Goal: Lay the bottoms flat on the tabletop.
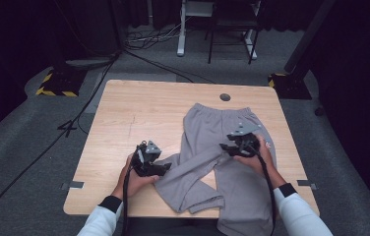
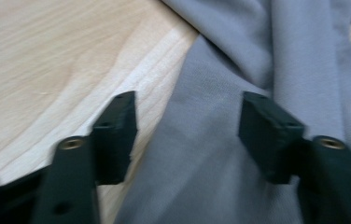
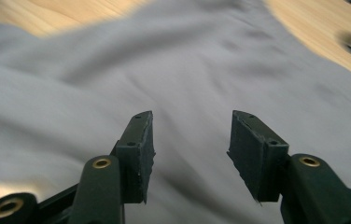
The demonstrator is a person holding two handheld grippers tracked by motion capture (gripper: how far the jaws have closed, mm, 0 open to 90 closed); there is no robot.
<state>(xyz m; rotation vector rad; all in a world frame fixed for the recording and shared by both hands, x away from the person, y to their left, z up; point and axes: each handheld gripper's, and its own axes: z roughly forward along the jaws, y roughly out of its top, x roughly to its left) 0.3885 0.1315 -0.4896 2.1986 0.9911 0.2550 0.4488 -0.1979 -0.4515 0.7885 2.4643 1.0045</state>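
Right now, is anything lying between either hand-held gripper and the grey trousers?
Nothing visible does. The left hand-held gripper has open jaws directly over the grey trousers at their edge on the table. The right hand-held gripper, also open, hangs over bare cloth.

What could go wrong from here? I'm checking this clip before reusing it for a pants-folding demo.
1. One leg of the grey pants hangs over the near edge of the table; its weight might drag the cloth off.
2. The other leg lies crossed and bunched near the left gripper, so a fold could trap wrinkles.
3. Both the left gripper and the right gripper stand open with nothing between the pads; a grab might catch two layers.
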